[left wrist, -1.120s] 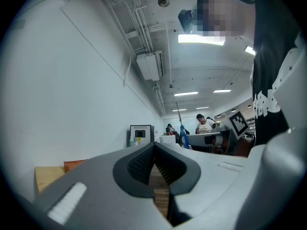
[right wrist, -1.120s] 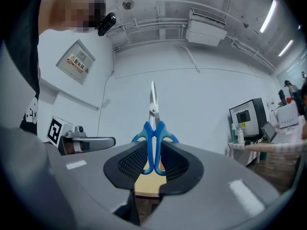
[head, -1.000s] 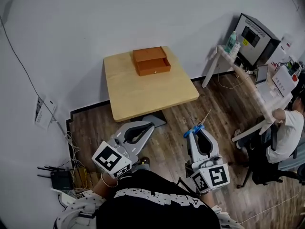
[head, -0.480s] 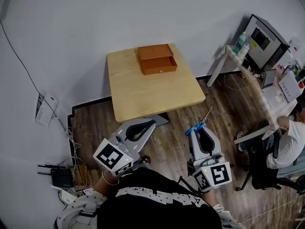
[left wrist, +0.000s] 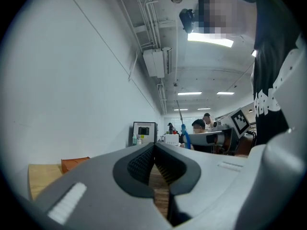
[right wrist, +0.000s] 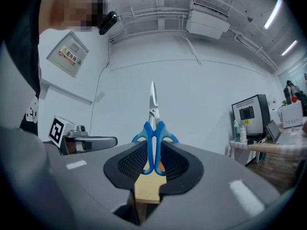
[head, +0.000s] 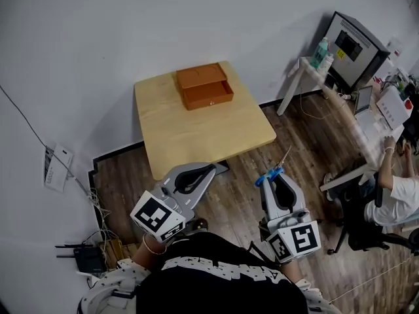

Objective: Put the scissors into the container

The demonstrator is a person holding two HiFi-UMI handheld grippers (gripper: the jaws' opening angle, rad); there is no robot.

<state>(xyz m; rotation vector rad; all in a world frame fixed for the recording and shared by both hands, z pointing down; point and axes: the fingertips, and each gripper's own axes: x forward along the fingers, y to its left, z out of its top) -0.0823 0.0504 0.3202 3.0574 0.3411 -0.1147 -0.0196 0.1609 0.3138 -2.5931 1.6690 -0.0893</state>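
Clamping looped blue plastic handles between textured pads, the right gripper (right wrist: 153, 150) holds the scissors (right wrist: 152, 113), steel blades jutting past the jaw tips. The left gripper (left wrist: 154, 147) is closed and empty. The orange container (head: 203, 86) sits well ahead.

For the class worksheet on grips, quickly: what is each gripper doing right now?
Left gripper: closed, holding nothing.
Right gripper: closed on the scissors, blades pointing out ahead of the jaws.

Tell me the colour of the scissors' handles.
Blue handles on the scissors, clearest in the right gripper view.
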